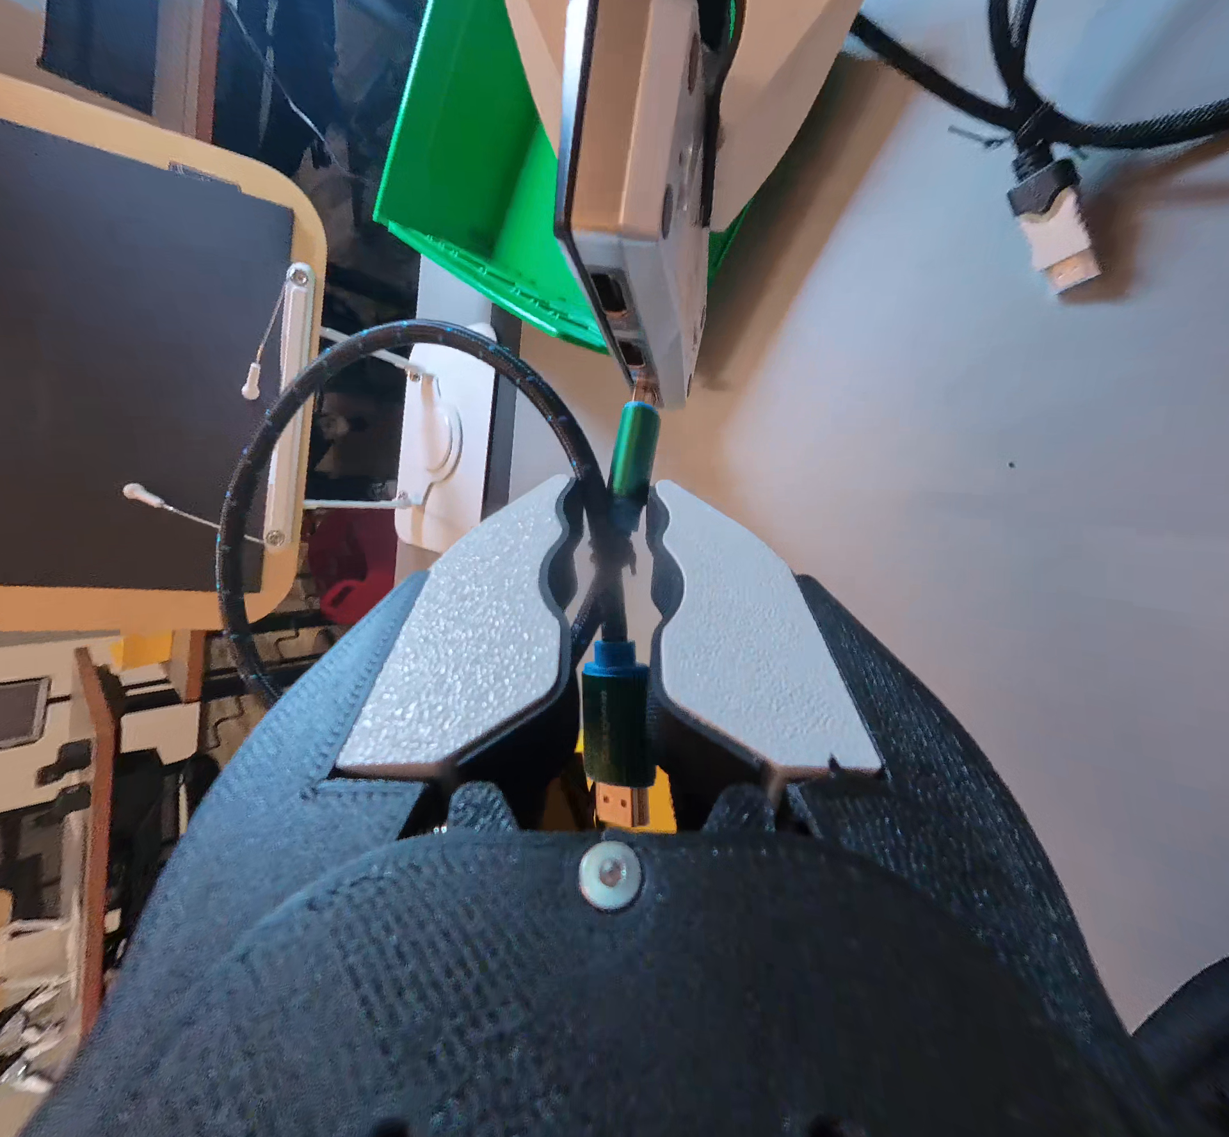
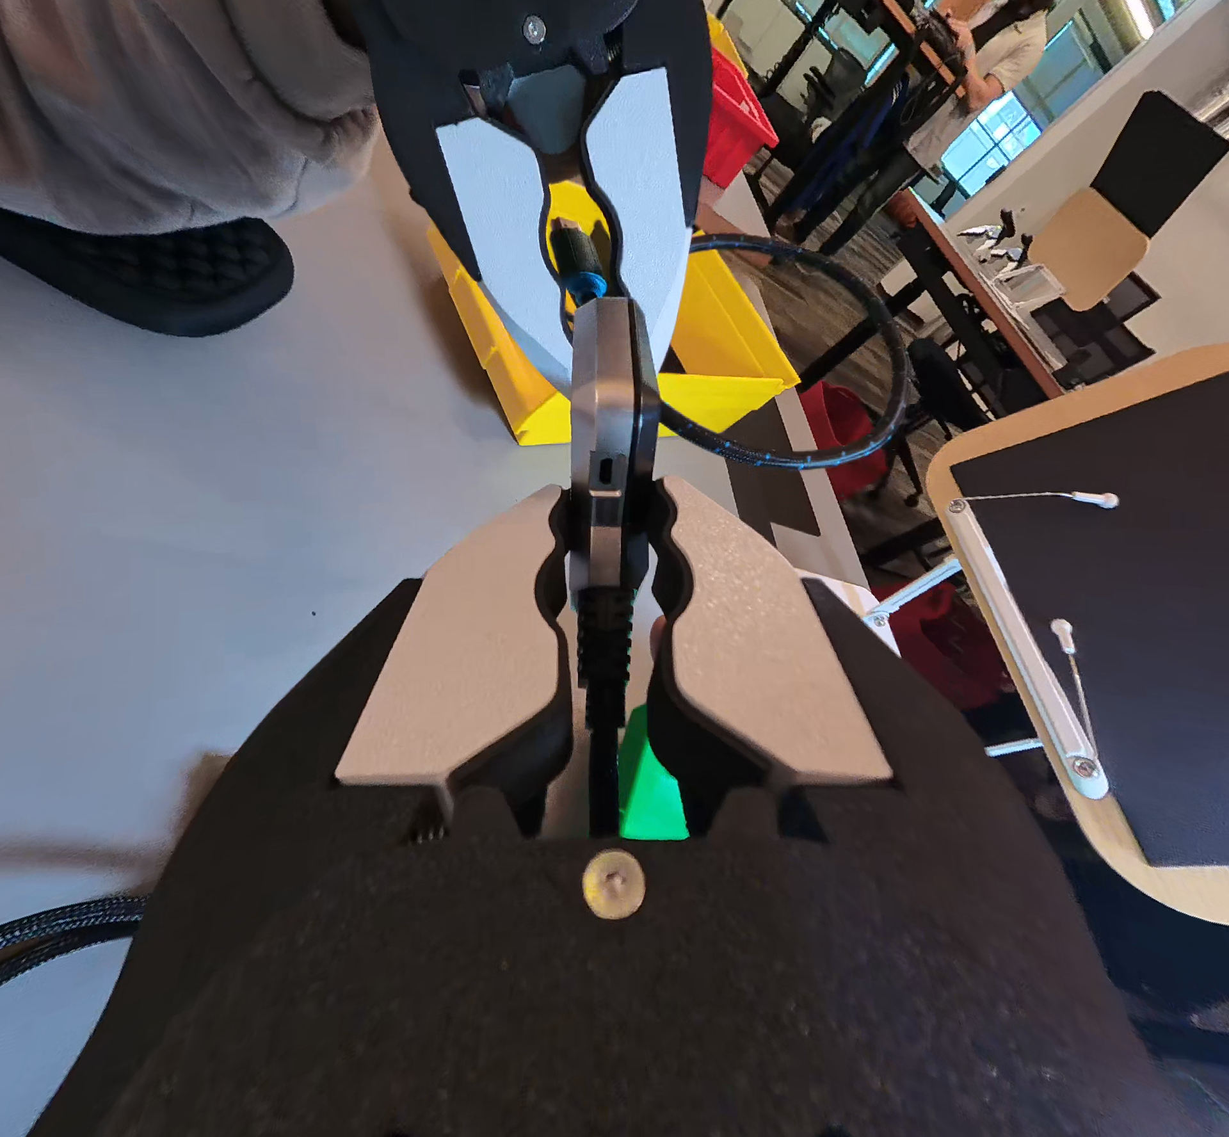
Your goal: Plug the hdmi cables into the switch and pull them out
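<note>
Left gripper (image 1: 615, 506) jaws pinched the green-plugged hdmi cable (image 1: 635, 453), tip right at the switch (image 1: 632, 174) port. Right gripper (image 2: 612, 500) jaws clamped that switch above the table (image 2: 233, 473).

Silver-grey switch (image 1: 632, 160); green metallic plug (image 1: 635, 456) on black braided cable (image 1: 266, 440) flecked blue. Green bin (image 1: 459, 127), yellow bin (image 2: 718, 333), red bin (image 2: 735, 107). White table (image 1: 964, 506). Grey pads (image 1: 465, 639) on black grippers.

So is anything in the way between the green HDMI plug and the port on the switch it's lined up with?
Nothing visible. The left gripper holds the green HDMI plug by its cable end, and the plug's metal tip sits right at the nearest port of the silver switch, which the right gripper clamps. No cable or finger crosses that gap.
</note>
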Demonstrator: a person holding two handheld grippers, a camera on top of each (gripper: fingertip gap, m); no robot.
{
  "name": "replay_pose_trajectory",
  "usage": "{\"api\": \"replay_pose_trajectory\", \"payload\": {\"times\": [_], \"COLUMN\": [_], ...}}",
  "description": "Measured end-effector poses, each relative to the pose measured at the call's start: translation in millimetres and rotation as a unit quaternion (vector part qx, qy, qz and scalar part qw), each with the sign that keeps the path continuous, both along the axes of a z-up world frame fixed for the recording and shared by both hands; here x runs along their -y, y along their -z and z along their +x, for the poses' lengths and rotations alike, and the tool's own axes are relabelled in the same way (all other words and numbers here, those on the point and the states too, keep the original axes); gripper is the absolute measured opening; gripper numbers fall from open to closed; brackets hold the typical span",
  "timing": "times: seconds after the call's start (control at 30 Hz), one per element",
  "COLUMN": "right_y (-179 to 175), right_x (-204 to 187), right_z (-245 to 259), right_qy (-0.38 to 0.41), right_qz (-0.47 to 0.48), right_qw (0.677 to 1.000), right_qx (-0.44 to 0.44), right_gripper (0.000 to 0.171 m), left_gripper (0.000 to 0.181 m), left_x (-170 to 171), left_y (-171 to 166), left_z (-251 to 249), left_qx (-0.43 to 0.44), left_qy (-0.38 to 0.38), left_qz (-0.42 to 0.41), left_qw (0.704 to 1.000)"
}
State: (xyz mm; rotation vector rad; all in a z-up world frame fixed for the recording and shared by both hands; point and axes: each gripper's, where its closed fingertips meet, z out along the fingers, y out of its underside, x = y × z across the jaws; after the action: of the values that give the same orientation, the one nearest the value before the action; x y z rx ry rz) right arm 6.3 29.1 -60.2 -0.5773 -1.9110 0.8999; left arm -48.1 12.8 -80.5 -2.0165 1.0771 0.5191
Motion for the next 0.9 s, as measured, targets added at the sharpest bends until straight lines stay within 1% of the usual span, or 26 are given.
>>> {"api": "replay_pose_trajectory", "payload": {"times": [0.03,0.13,0.23,0.37,0.57,0.73,0.9], "right_y": [-1,-1,-3,-9,-24,-29,-34], "right_x": [0,3,7,10,8,5,8], "right_z": [1,3,7,13,22,22,19], "right_qy": [-0.003,-0.011,-0.027,-0.042,-0.038,-0.025,-0.028], "right_qz": [-0.003,-0.005,-0.018,-0.036,-0.044,-0.038,-0.055], "right_qw": [1.000,1.000,0.999,0.998,0.998,0.998,0.997], "right_qx": [-0.001,-0.003,-0.001,-0.004,-0.025,-0.034,-0.049], "right_gripper": [0.022,0.022,0.021,0.021,0.021,0.022,0.022], "left_gripper": [0.018,0.019,0.018,0.018,0.017,0.018,0.016], "left_x": [1,1,2,3,-3,-6,3], "left_y": [-1,0,3,2,-12,-22,-39], "left_z": [1,4,12,21,33,34,29], "left_qx": [0.009,0.040,0.067,0.112,0.169,0.161,0.128], "left_qy": [0.008,0.032,0.076,0.101,0.133,0.136,0.149], "left_qz": [0.001,-0.002,-0.004,-0.008,0.029,0.071,0.108], "left_qw": [1.000,0.999,0.995,0.988,0.976,0.975,0.974]}}
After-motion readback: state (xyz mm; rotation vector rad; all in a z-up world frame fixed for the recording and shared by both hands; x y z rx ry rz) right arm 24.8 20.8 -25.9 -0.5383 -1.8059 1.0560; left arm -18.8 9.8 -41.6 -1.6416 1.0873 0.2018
